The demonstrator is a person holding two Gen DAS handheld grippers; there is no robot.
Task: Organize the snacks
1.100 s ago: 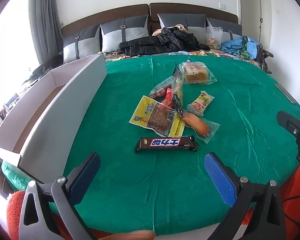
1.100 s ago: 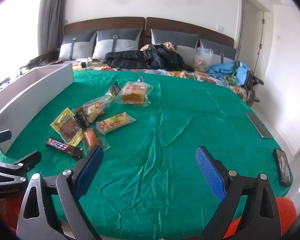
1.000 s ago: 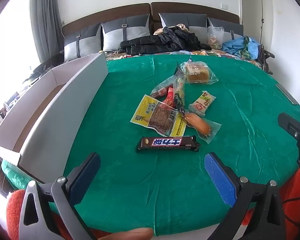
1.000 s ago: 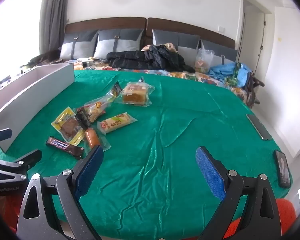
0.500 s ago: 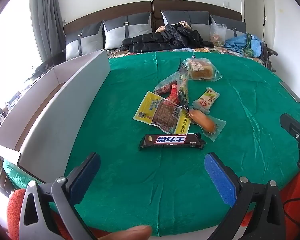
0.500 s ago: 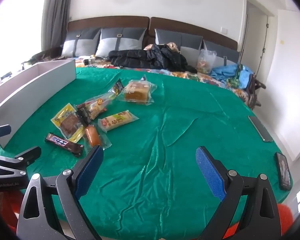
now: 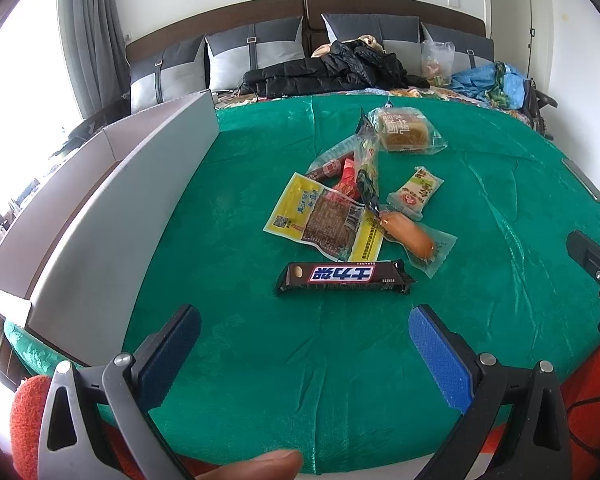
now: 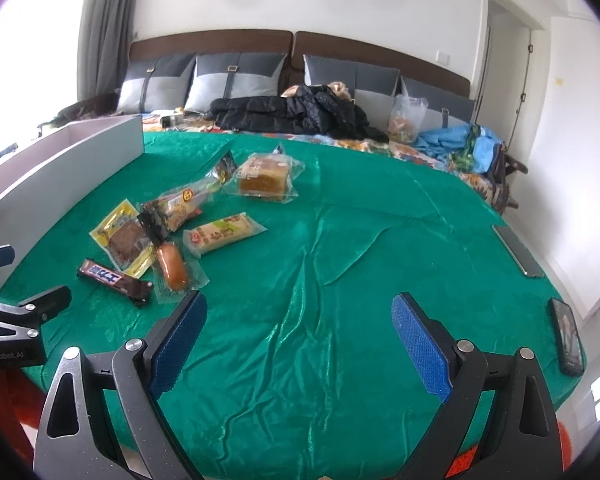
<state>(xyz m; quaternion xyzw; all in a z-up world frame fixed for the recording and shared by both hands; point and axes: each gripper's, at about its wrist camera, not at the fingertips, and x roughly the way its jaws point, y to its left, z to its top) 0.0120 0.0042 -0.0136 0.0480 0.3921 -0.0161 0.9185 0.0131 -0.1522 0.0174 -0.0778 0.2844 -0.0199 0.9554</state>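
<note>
Several snack packs lie in a loose pile on the green cloth. Nearest me is a dark chocolate bar (image 7: 344, 277) (image 8: 114, 276), then a sausage in clear wrap (image 7: 410, 235) (image 8: 173, 266) and a yellow jerky pack (image 7: 324, 218) (image 8: 122, 237). Farther back lie a cream-coloured bar (image 7: 417, 191) (image 8: 222, 234) and a wrapped cake (image 7: 405, 129) (image 8: 265, 179). My left gripper (image 7: 305, 354) is open, just short of the chocolate bar. Open too, my right gripper (image 8: 298, 342) hovers over bare cloth to the right of the pile.
A long grey open box (image 7: 112, 196) (image 8: 56, 170) runs along the left side of the cloth. Two phones (image 8: 518, 251) (image 8: 567, 336) lie near the right edge. A black jacket (image 7: 332, 70), pillows and bags sit at the back.
Both grippers have crept forward toward the snacks, so the pile looms slightly larger. Neither has closed or touched anything.
</note>
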